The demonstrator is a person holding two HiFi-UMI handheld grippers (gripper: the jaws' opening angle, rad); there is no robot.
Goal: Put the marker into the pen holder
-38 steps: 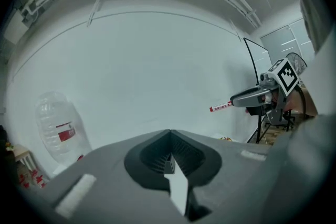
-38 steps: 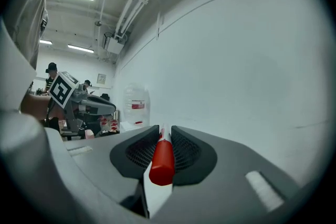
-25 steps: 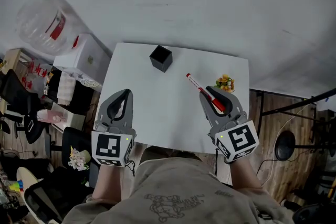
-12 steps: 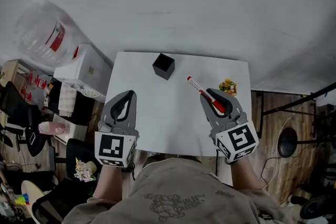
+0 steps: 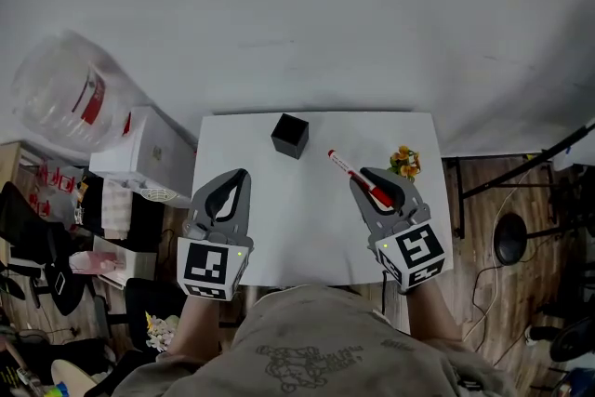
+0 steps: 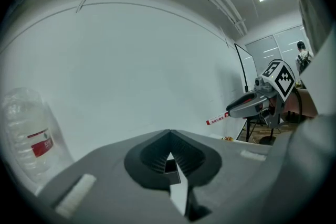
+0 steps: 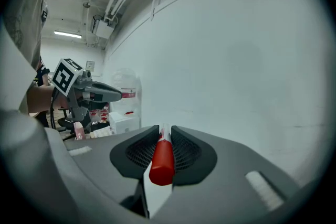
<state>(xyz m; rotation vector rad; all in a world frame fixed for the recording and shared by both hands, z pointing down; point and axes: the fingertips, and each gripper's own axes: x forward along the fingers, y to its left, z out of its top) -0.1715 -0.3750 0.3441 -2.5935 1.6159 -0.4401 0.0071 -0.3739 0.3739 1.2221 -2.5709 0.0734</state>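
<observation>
The black cube-shaped pen holder (image 5: 290,135) stands at the far middle of the white table (image 5: 307,237). My right gripper (image 5: 361,177) is shut on a red-and-white marker (image 5: 353,174), which juts forward-left from the jaws, held above the table to the right of the holder. In the right gripper view the marker's red cap (image 7: 162,161) lies between the jaws of the right gripper (image 7: 164,131). My left gripper (image 5: 240,174) hovers shut and empty, near-left of the holder. Through the left gripper (image 6: 169,135) a dark piece of the holder (image 6: 170,166) shows.
A small orange-and-green flower ornament (image 5: 404,161) sits at the table's far right. A white box (image 5: 149,149) and a large water bottle (image 5: 65,98) stand left of the table. A white wall rises behind it.
Both grippers have shifted slightly forward toward the holder, and the view has drifted. The marker stays held in the right gripper.
</observation>
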